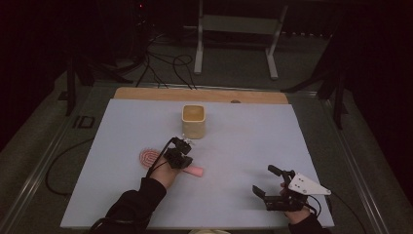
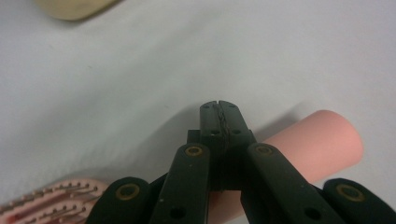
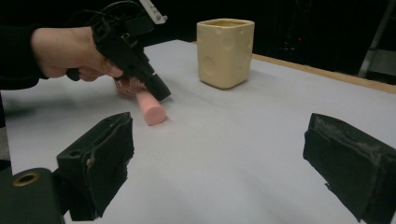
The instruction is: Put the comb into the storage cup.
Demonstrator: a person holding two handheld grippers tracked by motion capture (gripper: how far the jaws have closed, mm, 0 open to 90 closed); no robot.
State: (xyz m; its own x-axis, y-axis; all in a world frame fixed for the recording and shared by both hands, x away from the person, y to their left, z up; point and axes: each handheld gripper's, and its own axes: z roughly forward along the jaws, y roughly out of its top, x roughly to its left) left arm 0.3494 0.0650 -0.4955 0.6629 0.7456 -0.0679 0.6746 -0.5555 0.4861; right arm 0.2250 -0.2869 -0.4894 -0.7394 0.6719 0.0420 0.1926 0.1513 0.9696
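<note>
Left tongs (image 2: 219,114) pressed closed, pointing down, right tongs (image 3: 219,158) spread wide, held low

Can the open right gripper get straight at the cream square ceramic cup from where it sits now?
Probably yes. The right gripper rests open near the table's front right, and bare grey table top lies between its jaws and the cream square ceramic cup. The left gripper and pink plastic hairbrush sit off to one side.

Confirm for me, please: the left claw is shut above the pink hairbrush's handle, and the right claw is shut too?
Not quite: the right claw is open, its jaws wide apart in the right gripper view. The left claw is indeed shut above the pink hairbrush handle.
</note>
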